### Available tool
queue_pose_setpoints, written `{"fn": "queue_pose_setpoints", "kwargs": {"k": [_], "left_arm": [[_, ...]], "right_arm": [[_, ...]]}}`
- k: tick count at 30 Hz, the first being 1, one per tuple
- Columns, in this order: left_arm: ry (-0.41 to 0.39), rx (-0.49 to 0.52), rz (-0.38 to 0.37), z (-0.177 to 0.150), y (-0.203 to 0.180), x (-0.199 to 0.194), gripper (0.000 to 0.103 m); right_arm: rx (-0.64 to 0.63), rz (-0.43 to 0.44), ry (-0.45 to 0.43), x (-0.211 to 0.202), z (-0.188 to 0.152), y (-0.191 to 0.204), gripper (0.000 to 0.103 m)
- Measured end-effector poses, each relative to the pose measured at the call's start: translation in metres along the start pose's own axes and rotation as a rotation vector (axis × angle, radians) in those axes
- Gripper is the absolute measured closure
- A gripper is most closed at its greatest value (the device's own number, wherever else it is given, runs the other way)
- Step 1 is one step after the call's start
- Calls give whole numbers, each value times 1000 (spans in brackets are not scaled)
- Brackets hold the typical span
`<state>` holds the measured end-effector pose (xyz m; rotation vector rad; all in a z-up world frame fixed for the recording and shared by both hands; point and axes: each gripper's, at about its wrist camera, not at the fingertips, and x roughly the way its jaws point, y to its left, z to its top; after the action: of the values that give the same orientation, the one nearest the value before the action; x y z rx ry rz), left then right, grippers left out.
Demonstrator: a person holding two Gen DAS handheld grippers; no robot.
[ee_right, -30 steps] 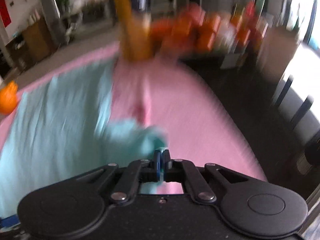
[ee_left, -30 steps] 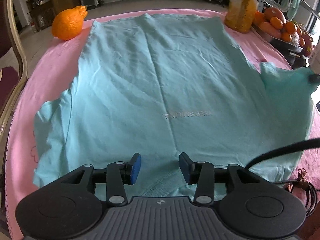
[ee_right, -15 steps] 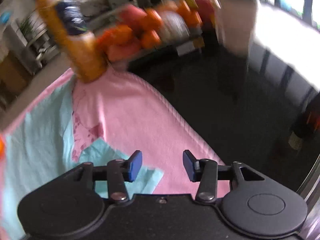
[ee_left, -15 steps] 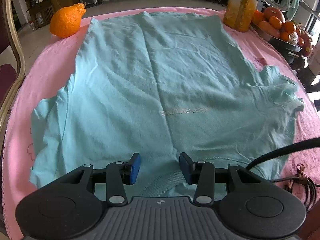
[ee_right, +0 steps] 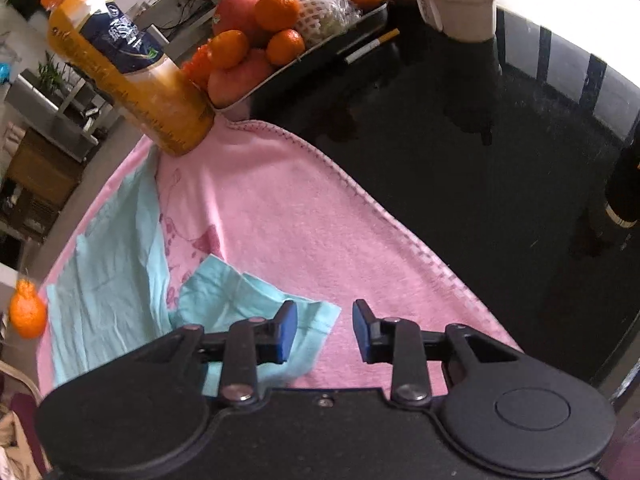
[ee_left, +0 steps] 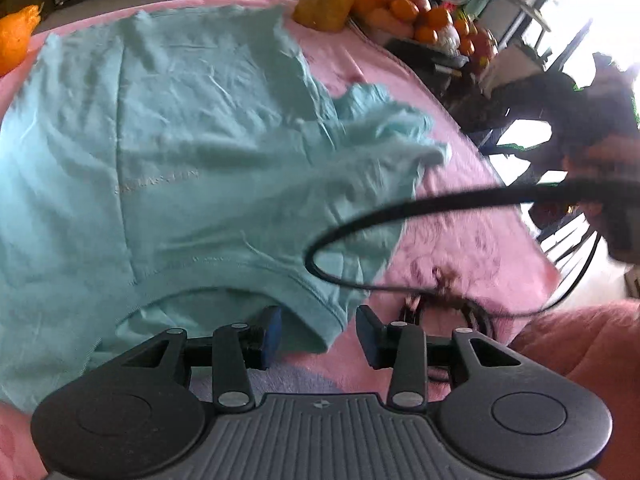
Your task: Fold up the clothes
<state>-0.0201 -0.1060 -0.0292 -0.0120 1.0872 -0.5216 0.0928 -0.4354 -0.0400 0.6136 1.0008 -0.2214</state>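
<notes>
A light teal T-shirt (ee_left: 192,152) lies spread on a pink cloth (ee_left: 472,216), its collar toward me and its right sleeve (ee_left: 392,136) rumpled. My left gripper (ee_left: 318,336) is open just above the shoulder seam near the collar, the hem's corner between its fingers. In the right wrist view the same sleeve (ee_right: 248,304) lies flat under my open right gripper (ee_right: 325,330), whose left fingertip is over the sleeve's edge; nothing is held.
An orange juice bottle (ee_right: 132,72) and a tray of oranges and apples (ee_right: 280,28) stand at the table's far right. A lone orange fruit (ee_right: 27,314) sits at the far left. A black cable (ee_left: 420,204) loops across the left view. Dark tabletop (ee_right: 480,184) lies beyond the pink cloth's edge.
My left gripper swung right, from the collar's middle to the right shoulder. The right gripper opened, let the sleeve drop flat, and drew back slightly.
</notes>
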Motion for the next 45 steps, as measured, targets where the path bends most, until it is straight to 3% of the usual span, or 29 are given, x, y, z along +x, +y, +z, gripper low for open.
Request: {"fn": "queue_pose_setpoints", "kwargs": {"k": [3,7,9,11,15,18,24,27,30,31,32,33,34,40,43,45], "left_arm": [[-24,85,-3,-3,-2,-7,70],[-64,165,131,-4,-2,-10,70],[-61,168,151,-3,-3,-6,71],[-50,177,107,-5,-9,0,69],[-60,263,110,-15,-34,3,64],[-53,299,145,-19,-41,14,64],[-85,363,168,-21,-47,22,67],[-106,404,180,-23,-49,23,89],[-119,431,181,-25,-50,23,95],[-123,433,180,-25,-50,22,96],[-123,428,171,-25,-49,22,97],[-121,423,155,-24,-48,20,97],[-120,418,138,-24,-46,19,97],[-93,410,56,-26,-43,16,97],[-87,419,56,-28,-42,20,94],[-84,407,52,-28,-41,19,87]], "right_arm": [[-58,-60,-98,-20,5,-5,74],[-100,-160,-301,-61,11,-20,74],[-83,-175,-336,-68,13,-32,74],[-39,-109,-267,-57,16,-42,74],[72,102,-3,-13,15,-48,74],[66,107,84,8,9,-35,74],[99,98,106,27,11,-27,73],[139,123,136,31,5,-25,74],[103,96,126,33,2,-14,74],[82,81,118,34,1,-9,75],[61,65,109,35,0,-4,82],[40,50,101,35,-1,0,98],[19,35,92,36,-2,5,101],[-204,-74,-130,0,-7,26,101],[-257,-130,-57,22,-9,27,101],[-274,-170,-6,34,-11,25,93]]}}
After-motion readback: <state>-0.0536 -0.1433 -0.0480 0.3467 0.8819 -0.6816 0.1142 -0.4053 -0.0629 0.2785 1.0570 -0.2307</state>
